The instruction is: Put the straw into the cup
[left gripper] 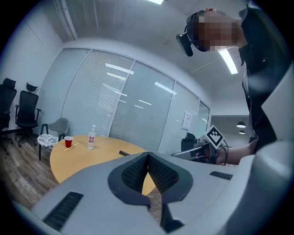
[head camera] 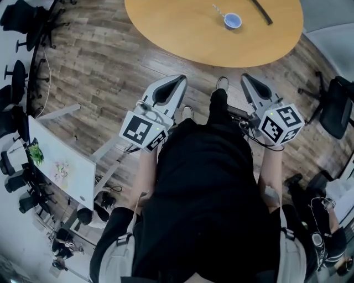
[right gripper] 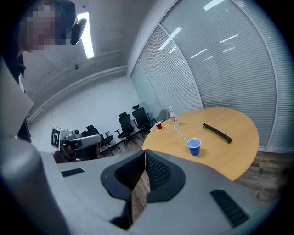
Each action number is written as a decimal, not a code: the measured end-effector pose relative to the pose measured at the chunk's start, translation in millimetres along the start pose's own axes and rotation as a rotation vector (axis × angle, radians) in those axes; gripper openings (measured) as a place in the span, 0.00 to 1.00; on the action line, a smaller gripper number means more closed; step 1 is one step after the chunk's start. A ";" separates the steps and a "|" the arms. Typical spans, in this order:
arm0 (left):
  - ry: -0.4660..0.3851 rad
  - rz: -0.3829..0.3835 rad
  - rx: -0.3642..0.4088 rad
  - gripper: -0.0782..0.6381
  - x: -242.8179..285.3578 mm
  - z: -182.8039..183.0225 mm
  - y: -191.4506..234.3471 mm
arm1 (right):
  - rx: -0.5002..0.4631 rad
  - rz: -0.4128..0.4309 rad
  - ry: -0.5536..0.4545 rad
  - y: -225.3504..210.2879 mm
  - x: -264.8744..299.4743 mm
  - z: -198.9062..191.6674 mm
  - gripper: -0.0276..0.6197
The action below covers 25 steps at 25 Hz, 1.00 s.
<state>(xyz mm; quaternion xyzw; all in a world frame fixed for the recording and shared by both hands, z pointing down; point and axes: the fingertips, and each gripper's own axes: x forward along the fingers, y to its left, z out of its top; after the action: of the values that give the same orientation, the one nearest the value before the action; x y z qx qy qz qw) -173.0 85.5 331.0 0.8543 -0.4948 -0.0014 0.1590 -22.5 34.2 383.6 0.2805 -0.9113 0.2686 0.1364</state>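
A blue cup (head camera: 233, 21) (right gripper: 194, 147) stands on the round wooden table (head camera: 182, 33). A striped straw (head camera: 217, 10) (right gripper: 180, 133) lies on the table just beyond the cup. My left gripper (head camera: 181, 79) (left gripper: 148, 155) and my right gripper (head camera: 244, 77) (right gripper: 145, 153) are held in front of the person's body over the wooden floor, short of the table. Both have their jaws shut with nothing between them. In the left gripper view the blue cup is hidden behind the jaws.
A black bar (head camera: 261, 11) (right gripper: 217, 132) lies to the right of the cup. Farther across the table stand a red cup (left gripper: 68, 142) (right gripper: 159, 125) with a yellow straw (left gripper: 71, 146) beside it, and a water bottle (left gripper: 91, 137) (right gripper: 172, 116). Office chairs (right gripper: 133, 120) ring the room; a whiteboard (head camera: 61, 166) lies at the left.
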 end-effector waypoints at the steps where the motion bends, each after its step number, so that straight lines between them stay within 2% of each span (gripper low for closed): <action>1: -0.002 -0.003 0.005 0.13 -13.2 -1.9 0.1 | -0.002 -0.005 0.002 10.8 -1.5 -5.4 0.07; 4: 0.000 -0.017 0.008 0.13 -46.5 -13.1 3.7 | -0.027 -0.007 0.001 45.8 -3.3 -21.9 0.07; 7: 0.015 -0.043 -0.027 0.13 -78.6 -30.7 3.8 | -0.071 -0.018 0.023 85.6 -9.5 -48.5 0.07; 12: 0.041 -0.138 -0.050 0.13 -117.8 -46.2 -8.2 | -0.058 -0.082 -0.019 128.6 -36.2 -70.0 0.07; 19: 0.015 -0.243 0.022 0.13 -121.5 -26.3 -23.4 | -0.074 -0.149 -0.092 141.2 -74.6 -64.9 0.07; 25: -0.003 -0.313 0.072 0.13 -116.7 -14.4 -43.7 | -0.139 -0.118 -0.118 157.7 -88.2 -66.0 0.07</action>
<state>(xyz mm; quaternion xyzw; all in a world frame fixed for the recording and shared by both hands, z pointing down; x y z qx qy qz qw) -193.3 208.2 314.6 0.9261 -0.3557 -0.0097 0.1256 -37.2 220.3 337.2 0.3391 -0.9160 0.1793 0.1170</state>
